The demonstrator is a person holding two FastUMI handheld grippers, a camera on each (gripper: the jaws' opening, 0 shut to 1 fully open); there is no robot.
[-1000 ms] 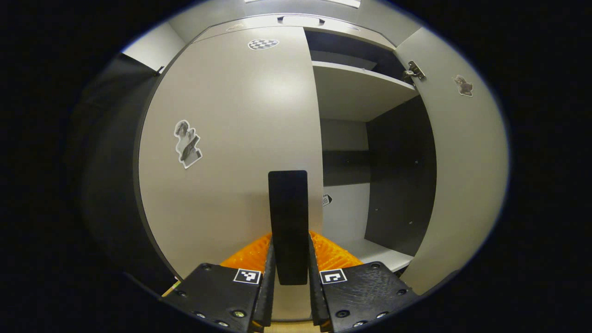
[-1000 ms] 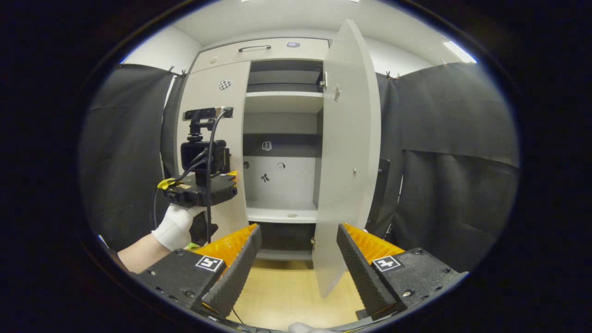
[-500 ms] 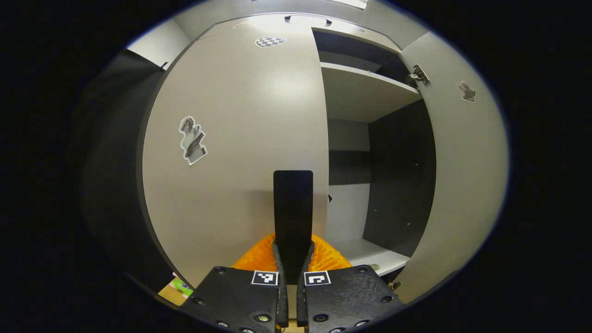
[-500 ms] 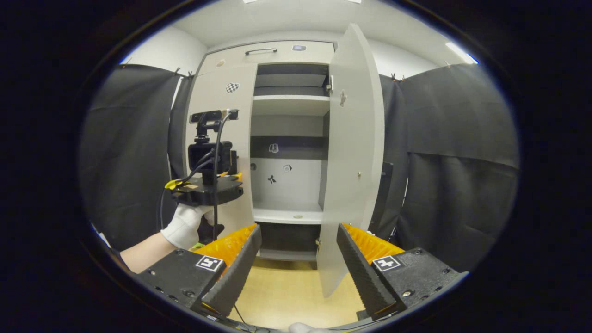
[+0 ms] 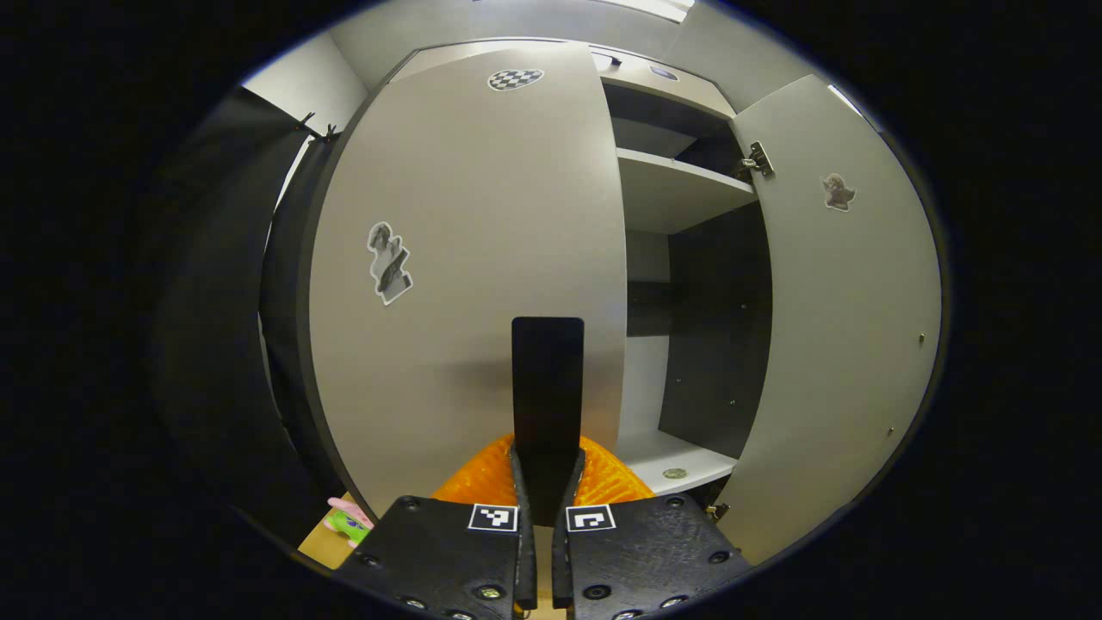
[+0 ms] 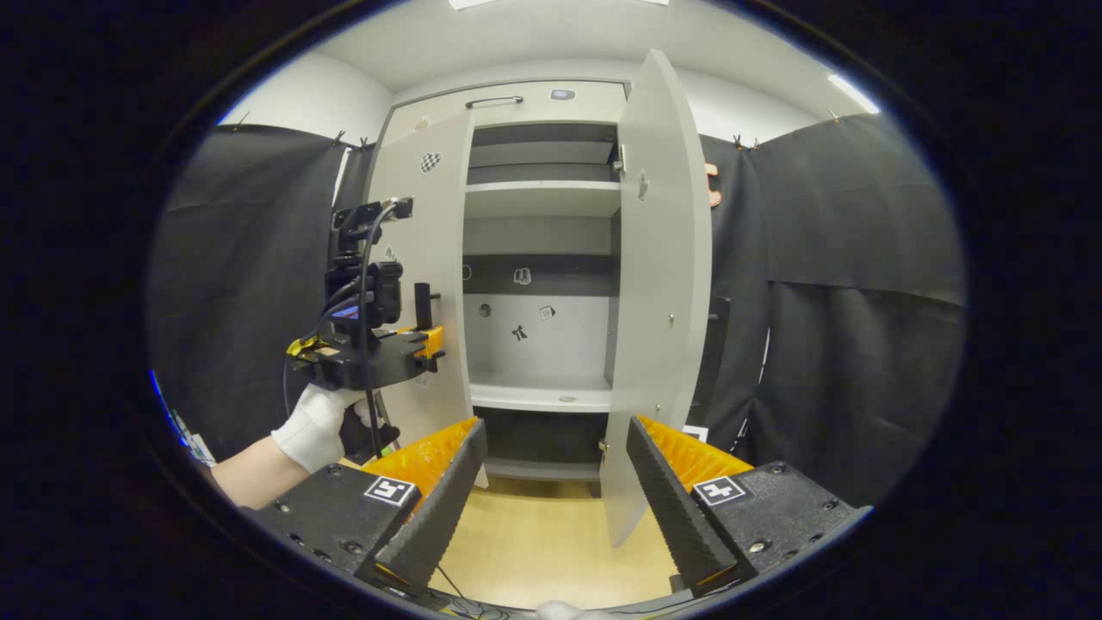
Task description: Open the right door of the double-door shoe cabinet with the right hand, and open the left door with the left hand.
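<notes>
The grey left door (image 5: 482, 258) carries a black upright handle (image 5: 547, 379). My left gripper (image 5: 547, 456) is shut on that handle's lower end, and the door stands slightly ajar. The right door (image 5: 844, 327) is swung wide open, showing the shelves (image 5: 680, 185) inside. In the right gripper view my right gripper (image 6: 551, 482) hangs open and holds nothing, well back from the cabinet. That view shows the right door (image 6: 663, 301) nearly edge-on. The left gripper (image 6: 422, 336), held by a white-gloved hand (image 6: 314, 422), is at the left door (image 6: 426, 258).
Black cloth wall (image 6: 861, 327) hangs on both sides of the cabinet. A pale wood floor (image 6: 534, 551) lies before it. A small green and pink toy (image 5: 349, 521) lies on the floor by the left door. Above the doors is a drawer with a handle (image 6: 495, 101).
My left gripper's fingers closed on the black handle, then the left door swung out a little toward me. The right gripper stayed open, hardly moving.
</notes>
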